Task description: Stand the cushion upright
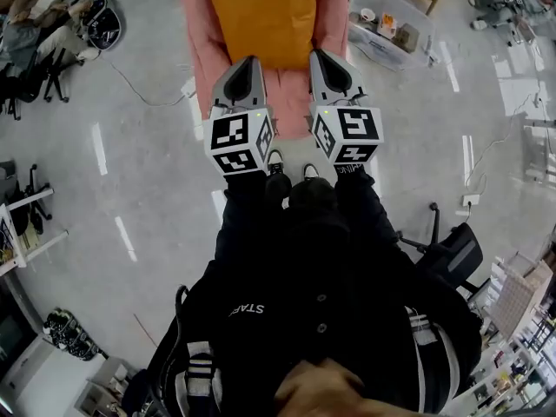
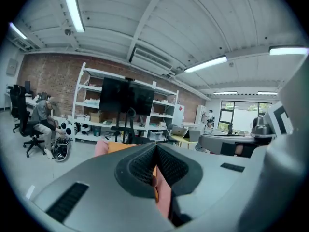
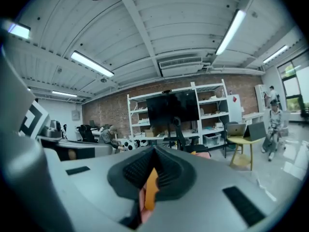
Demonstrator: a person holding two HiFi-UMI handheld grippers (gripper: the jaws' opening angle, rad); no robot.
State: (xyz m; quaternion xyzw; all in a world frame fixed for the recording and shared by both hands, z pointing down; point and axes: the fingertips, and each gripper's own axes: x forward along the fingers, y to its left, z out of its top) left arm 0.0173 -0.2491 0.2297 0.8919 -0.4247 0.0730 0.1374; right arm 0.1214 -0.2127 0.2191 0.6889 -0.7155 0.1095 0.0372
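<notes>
The cushion [image 1: 261, 16] lies out in front of me, above the floor [image 1: 148, 198] and ahead of my shoes [image 1: 276, 159]. It shows an orange face over a pink layer that sticks out on both sides and along the near edge. Its far end runs off the top of the head view, so I cannot tell whether that end rests on anything.

I grip it by the near edge with both tools, side by side. My left tool [image 1: 247, 62] is pressed together on the left part of that edge; in the left gripper view its ribbed pads [image 2: 142, 166] pinch a fold of pink and orange cloth. My right tool [image 1: 327, 57] is clamped the same way on the right part, and in the right gripper view an orange strip with pink beside it sits squeezed between the pads [image 3: 166, 170]. Both tools point away from me and only slightly down.

To the right of the cushion a clear bin [image 1: 382, 46] stands on the floor with small items inside. Ahead, a white shelf [image 2: 87, 100] stands against a brick wall [image 2: 48, 76] with a black screen [image 2: 126, 95] in front of it. A person [image 2: 42, 116] sits on a chair at the left.
</notes>
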